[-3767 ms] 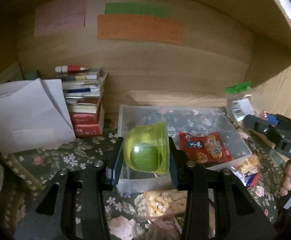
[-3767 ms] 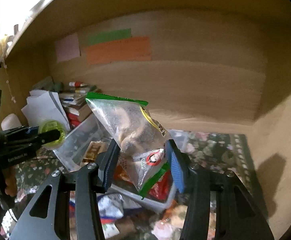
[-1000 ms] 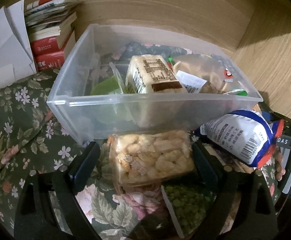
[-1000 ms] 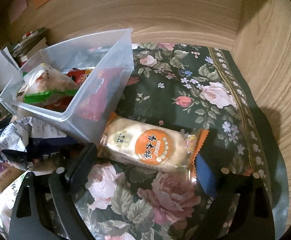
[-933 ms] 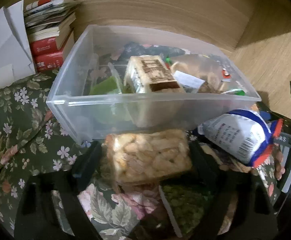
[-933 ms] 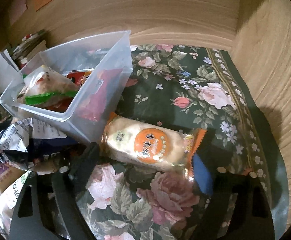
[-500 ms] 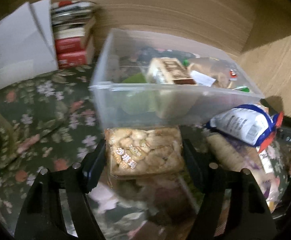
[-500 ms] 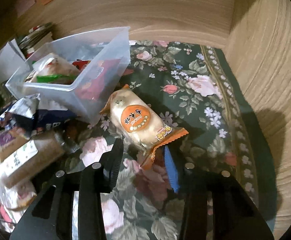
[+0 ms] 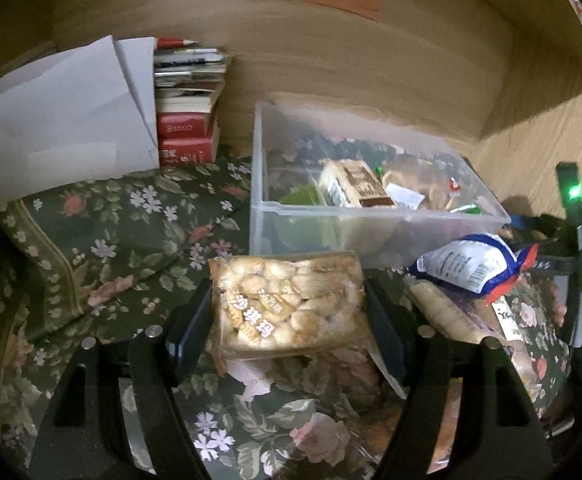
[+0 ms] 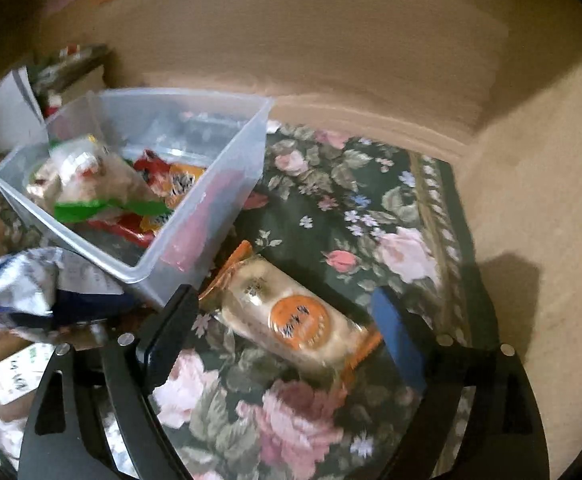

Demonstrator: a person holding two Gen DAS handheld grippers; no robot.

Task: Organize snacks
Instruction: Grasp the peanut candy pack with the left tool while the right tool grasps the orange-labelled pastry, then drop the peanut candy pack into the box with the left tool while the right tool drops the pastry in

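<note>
Gripping a nut brittle pack (image 9: pixel 291 308), the left gripper (image 9: pixel 287 320) has its pads pressed on both short sides of the pack, which looks lifted clear of the cloth (image 9: pixel 103 248). Ahead of its fingers stands the clear bin (image 9: pixel 371 216), already holding a boxed snack (image 9: pixel 355 184), a green cup and some bags. To its right a white and blue bag (image 9: pixel 467 264) and a long wafer pack (image 9: pixel 447 312) lie outside the bin.

Further right, the right gripper (image 10: pixel 287 320) is opening, its jaws wide apart around a rice cracker (image 10: pixel 291 320); neither pad touches it, and it seems to rest on the cloth. The bin's corner stands just ahead and left of its left finger.

By my reading the job is partly done: several snacks are binned, one is in hand and on its way, and the cracker, the bag, the wafer and other packs at the left edge remain
</note>
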